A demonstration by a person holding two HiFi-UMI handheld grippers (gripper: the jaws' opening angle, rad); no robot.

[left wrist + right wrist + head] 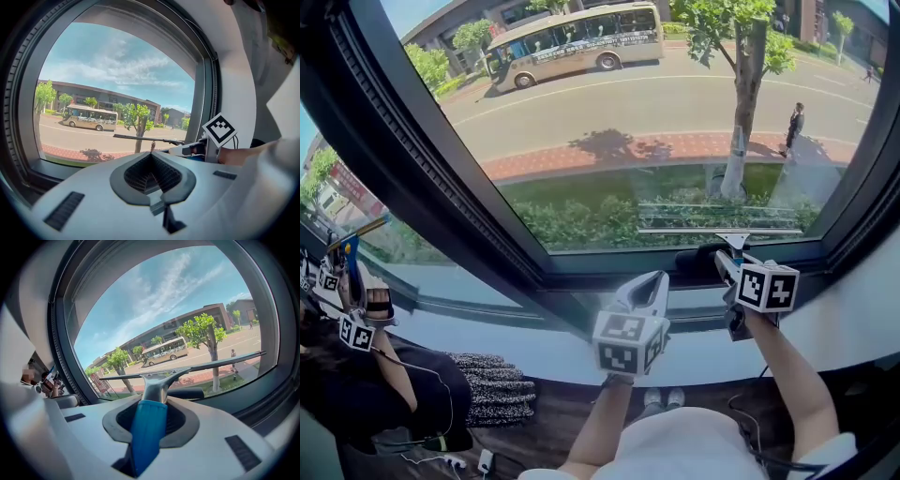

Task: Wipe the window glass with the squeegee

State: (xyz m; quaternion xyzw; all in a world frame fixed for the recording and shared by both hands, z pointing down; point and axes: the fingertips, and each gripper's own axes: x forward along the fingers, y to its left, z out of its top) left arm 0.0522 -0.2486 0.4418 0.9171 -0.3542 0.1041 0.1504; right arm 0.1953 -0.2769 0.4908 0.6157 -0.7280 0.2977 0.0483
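The squeegee [733, 242] sits low on the glass [656, 103], its blade level from left to right. Its blue handle points back into the right gripper [729, 264], which is clamped on it. The left gripper [643, 289] is closed and empty, by the sill [487, 328].

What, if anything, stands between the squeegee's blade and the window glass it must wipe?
Nothing visible does. The right tongs grip the squeegee by its blue handle, its blade at the lower window glass with nothing before it. The left tongs, shut and empty, sit off to one side.
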